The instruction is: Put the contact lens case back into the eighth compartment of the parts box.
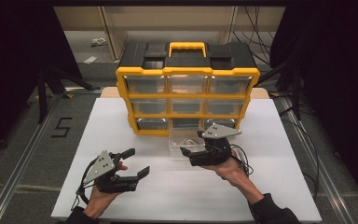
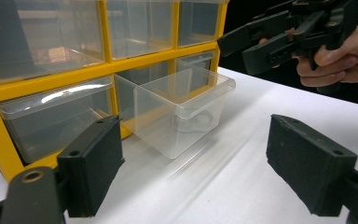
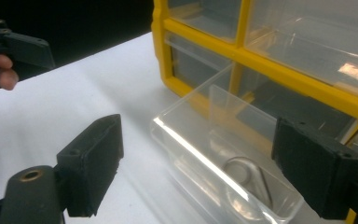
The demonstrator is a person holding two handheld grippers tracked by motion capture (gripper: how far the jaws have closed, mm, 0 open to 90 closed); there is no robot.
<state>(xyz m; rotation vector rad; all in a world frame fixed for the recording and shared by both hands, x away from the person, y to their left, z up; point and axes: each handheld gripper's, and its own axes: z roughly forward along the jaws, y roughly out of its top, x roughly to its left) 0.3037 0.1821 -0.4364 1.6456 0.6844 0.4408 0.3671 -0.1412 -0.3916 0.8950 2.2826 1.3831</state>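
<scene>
Right gripper view puts your right gripper (image 3: 196, 172) just over the pulled-out clear drawer (image 3: 223, 158), jaws wide apart, holding nothing. Risk: closing on its thin wall could tip or slide it off the counter (image 1: 135, 196). Your left gripper (image 1: 133, 163), likewise open and empty, hovers apart. Beyond stands the yellow organizer (image 1: 186, 100).

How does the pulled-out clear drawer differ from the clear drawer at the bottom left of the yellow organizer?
The pulled-out drawer sticks out of the yellow organizer over the white table; the bottom-left drawer sits shut in its slot. The pulled-out drawer holds a metal ring-like piece; the bottom-left drawer's contents are unclear. Both are clear plastic.
</scene>
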